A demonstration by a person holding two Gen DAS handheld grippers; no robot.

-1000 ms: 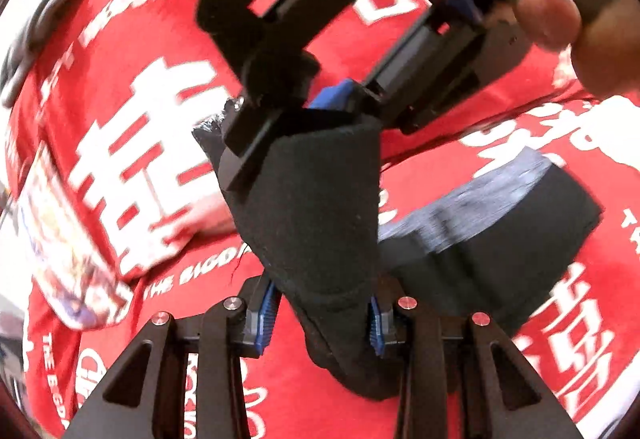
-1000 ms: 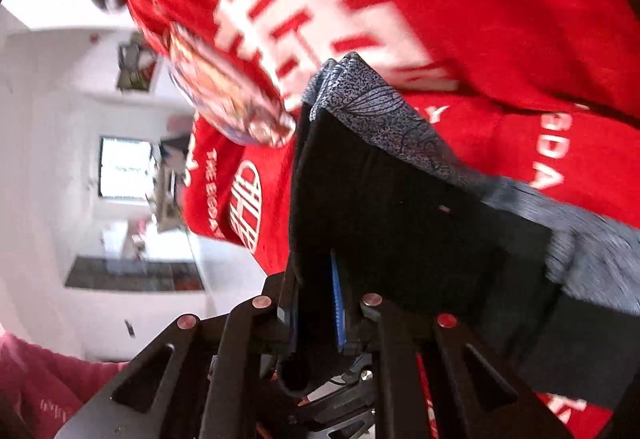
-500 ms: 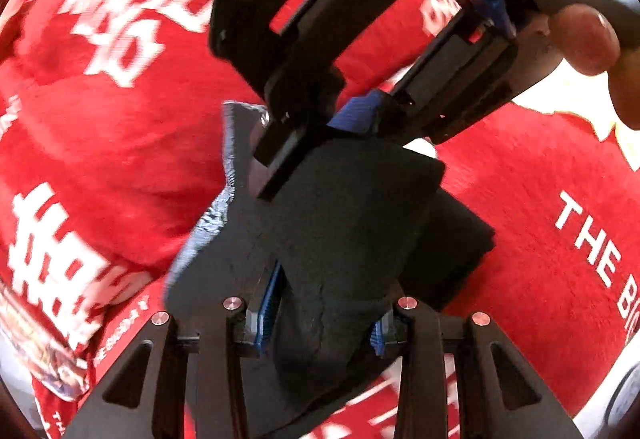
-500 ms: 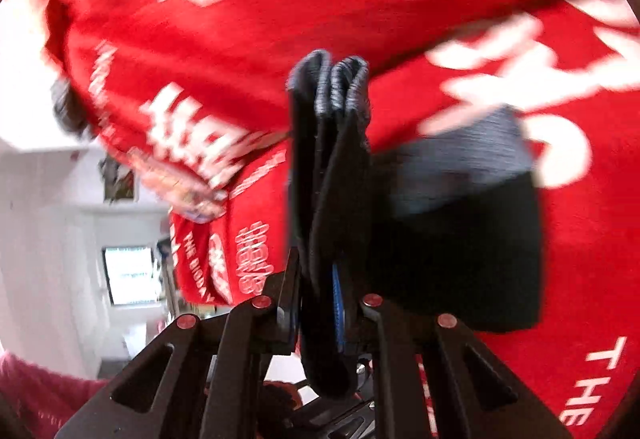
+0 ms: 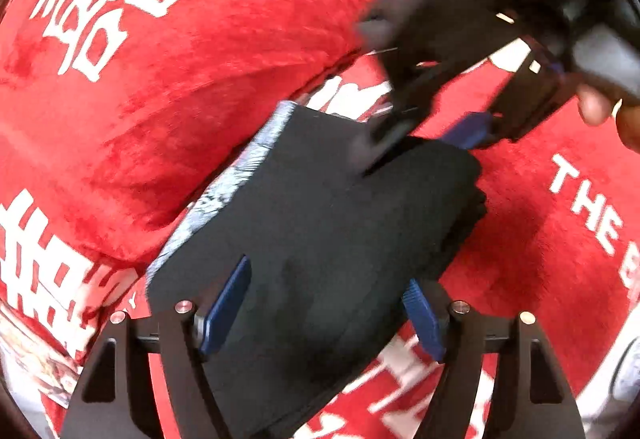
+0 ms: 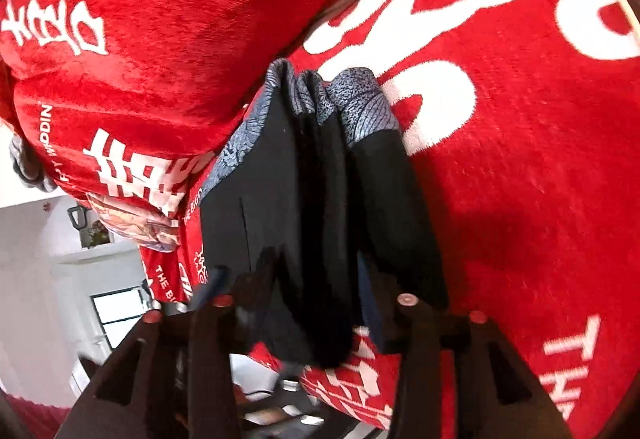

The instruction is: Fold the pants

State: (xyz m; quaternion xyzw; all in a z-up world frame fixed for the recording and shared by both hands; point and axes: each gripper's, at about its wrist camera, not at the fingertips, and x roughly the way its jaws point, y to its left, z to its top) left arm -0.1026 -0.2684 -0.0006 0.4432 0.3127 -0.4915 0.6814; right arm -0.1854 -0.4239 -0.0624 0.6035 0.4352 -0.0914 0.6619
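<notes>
The red blanket (image 5: 208,111) with white lettering fills both views, and on it lie the folded black pants (image 5: 320,239), their grey patterned waistband (image 6: 360,107) along the far edge. My left gripper (image 5: 324,303) is spread wide, blue pads either side of the bundle without clamping it. My right gripper (image 6: 304,291) also stands open astride the folds.

Looks like home, likely bedroom; plush red blanket (image 6: 520,159) with white characters and English lettering fills both views; lower left of right wrist view: white walls (image 6: 32,279), dark-framed window (image 6: 116,309), blurred furnishings.
</notes>
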